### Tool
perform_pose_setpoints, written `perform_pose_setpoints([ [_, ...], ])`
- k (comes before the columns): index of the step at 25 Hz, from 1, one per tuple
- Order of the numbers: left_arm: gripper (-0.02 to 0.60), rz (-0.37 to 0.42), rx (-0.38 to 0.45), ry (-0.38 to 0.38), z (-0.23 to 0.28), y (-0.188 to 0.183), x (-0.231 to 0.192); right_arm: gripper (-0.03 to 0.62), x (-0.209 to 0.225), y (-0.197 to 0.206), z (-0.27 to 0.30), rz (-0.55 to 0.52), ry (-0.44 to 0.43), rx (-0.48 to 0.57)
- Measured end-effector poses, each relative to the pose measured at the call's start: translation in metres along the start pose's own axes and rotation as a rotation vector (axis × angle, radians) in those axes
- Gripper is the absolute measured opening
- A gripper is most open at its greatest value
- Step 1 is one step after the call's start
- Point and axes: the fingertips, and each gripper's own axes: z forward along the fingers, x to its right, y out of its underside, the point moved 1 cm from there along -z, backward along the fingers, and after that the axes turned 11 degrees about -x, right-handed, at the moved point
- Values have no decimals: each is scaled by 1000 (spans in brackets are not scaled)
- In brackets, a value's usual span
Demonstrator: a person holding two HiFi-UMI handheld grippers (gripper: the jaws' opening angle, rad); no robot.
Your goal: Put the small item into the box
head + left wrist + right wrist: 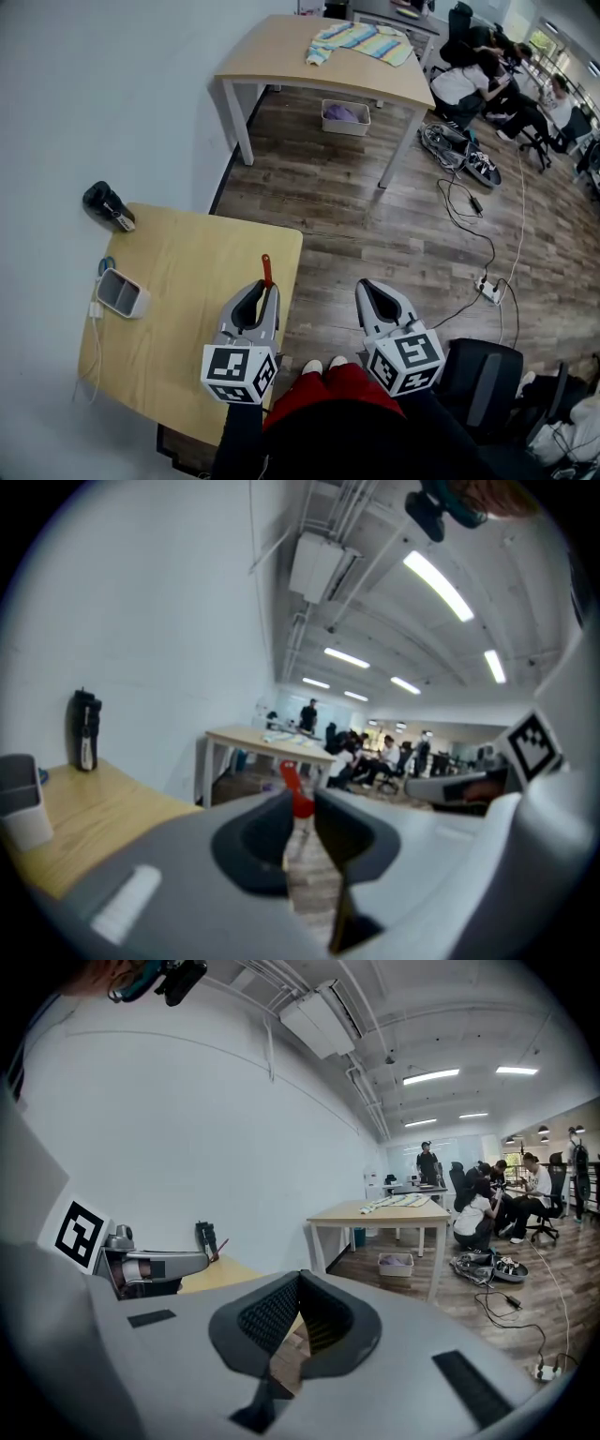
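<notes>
Both claws are out in front of the body, side by side, pointing forward, with their marker cubes nearest the head. The left claw (pixel 265 289) has its jaws pinched on a small red item (pixel 266 270) that pokes out past the tips. The right claw (pixel 367 287) sits just beside it, its jaw tips pressed together with nothing between them.

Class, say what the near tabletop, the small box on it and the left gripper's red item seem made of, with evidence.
Tabletop: pale wood or laminate, matte, faint grain. Box: probably plastic, smooth white, rounded corners. Red item in the left gripper: likely plastic, uniform red; too small to confirm.
</notes>
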Motion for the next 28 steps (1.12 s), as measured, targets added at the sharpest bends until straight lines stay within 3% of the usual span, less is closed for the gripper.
perform_pose_setpoints([
  [12, 71, -51, 38, -136, 15, -20, -30, 8, 1, -36, 66, -65, -157, -21],
  [28, 71, -167, 108, -481, -4, -46, -89, 8, -46, -100, 157, -224, -483, -46],
])
